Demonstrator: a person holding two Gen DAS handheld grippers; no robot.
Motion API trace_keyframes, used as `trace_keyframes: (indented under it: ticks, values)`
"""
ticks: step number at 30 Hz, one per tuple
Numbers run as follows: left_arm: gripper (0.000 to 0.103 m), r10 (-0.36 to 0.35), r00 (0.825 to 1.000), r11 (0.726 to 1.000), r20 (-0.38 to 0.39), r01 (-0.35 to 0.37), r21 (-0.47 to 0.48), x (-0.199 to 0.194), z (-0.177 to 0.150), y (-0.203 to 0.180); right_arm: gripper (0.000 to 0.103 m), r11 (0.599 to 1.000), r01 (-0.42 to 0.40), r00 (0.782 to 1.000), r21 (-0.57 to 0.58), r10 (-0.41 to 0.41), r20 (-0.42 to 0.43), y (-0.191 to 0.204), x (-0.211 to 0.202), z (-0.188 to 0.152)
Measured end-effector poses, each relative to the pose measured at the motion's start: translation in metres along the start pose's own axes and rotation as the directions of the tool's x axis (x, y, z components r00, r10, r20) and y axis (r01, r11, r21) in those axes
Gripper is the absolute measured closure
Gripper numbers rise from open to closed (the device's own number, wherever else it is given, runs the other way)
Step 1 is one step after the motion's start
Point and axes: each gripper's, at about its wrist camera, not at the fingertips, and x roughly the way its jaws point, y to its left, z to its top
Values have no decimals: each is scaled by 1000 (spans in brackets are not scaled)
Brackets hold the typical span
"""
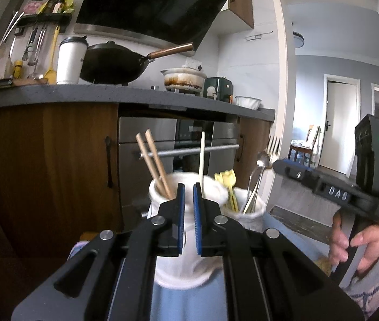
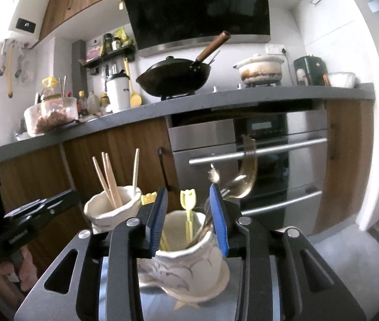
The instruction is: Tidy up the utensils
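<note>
In my left view, the left gripper (image 1: 188, 195) has its fingers narrow and holds nothing; the chopstick cup (image 1: 186, 230) stands just behind them at frame centre, chopsticks (image 1: 153, 164) leaning to the upper left. In my right view, the right gripper (image 2: 189, 214) is wide around the second cup (image 2: 189, 264); a blurred gold fork (image 2: 245, 171) rises beside its right finger, and I cannot tell if it is touching.

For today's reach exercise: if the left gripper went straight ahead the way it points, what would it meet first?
Probably the white cup holding chopsticks. The left gripper, its jaws nearly closed and empty, points right at the cup's rim. How near it is stays unclear.
</note>
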Motion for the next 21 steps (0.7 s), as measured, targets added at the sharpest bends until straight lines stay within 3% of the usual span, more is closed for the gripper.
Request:
trace_keyframes:
  ticks: [8,13,15,17,19,21]
  values:
    - [97,19,999,1000,-41,-19,2,-21,-27,-2,65,999,30,999,-38,-32,-31,2,-27,-24]
    - [95,40,998,999,-49,-40,13,-26,-39,-3,57,996,44,997,-73,-48,-61,7,-32,-43]
    - [74,56,998,998,-40,-55,20,-28,-41,-3,53,996,51,996,-80,-56,-63,7,-33,-48]
    - [61,59,998,998,-32,-58,18,-30,-42,-1,49,995,59,996,-84,-64,-63,6,-35,-51]
    - [53,59,998,998,-33,-58,20,-30,-44,-1,38,994,61,996,-95,-66,-57,7,-37,-55]
    - [45,69,997,997,-35,-68,27,-29,-45,0,35,991,61,996,-118,-68,-58,11,-37,-59]
